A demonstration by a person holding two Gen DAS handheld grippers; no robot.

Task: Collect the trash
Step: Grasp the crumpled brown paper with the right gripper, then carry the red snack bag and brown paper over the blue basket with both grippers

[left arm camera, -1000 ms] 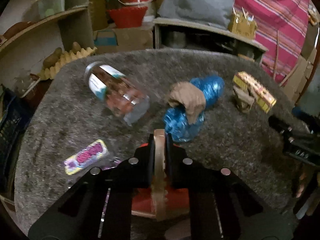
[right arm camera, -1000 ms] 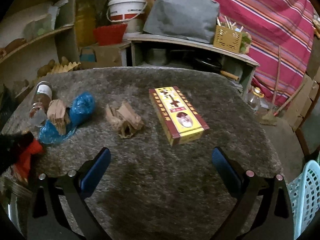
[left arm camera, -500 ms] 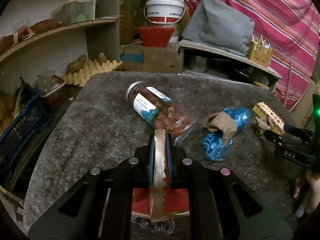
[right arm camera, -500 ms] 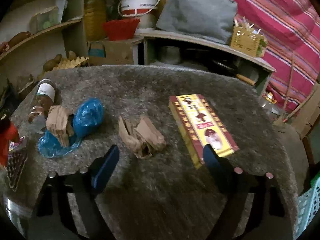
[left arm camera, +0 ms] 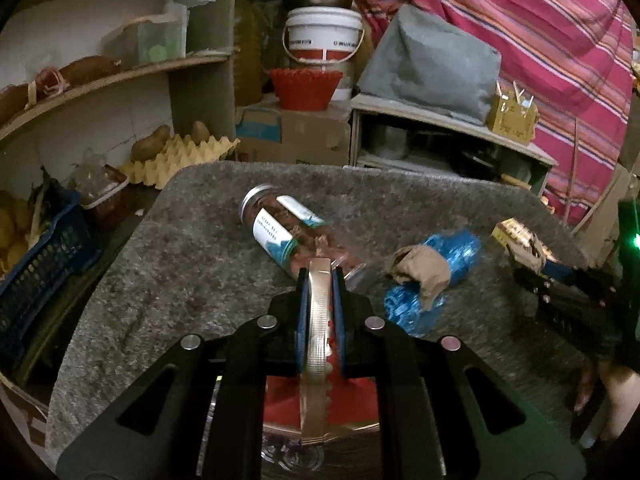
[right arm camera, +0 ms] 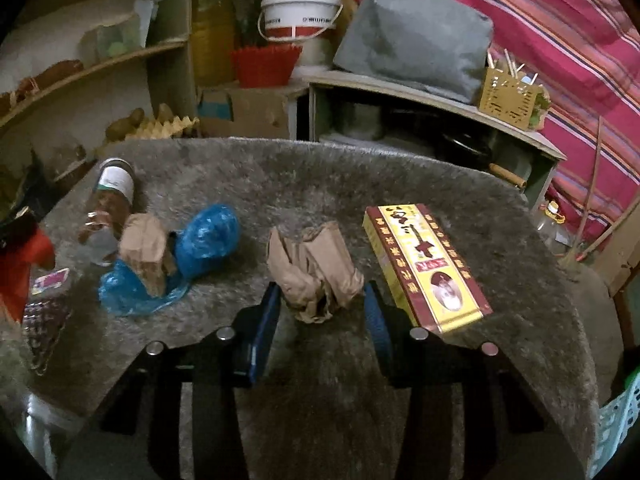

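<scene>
A grey shaggy mat (right arm camera: 320, 172) covers the table. Just right of the right gripper (right arm camera: 320, 312) lies a long red-and-yellow box (right arm camera: 424, 264). Left of its fingers lies a blue plastic bag (right arm camera: 200, 240) with a brown paper scrap (right arm camera: 146, 252) on it, and beyond that a labelled jar (left arm camera: 288, 232) on its side. The right gripper's 2 jaws have just been closing around a crumpled brown paper bag (right arm camera: 312, 272); whether they press it I cannot tell. The left gripper (left arm camera: 320, 304) is clamped on a thin silver-edged wrapper (left arm camera: 318, 340), red below.
</scene>
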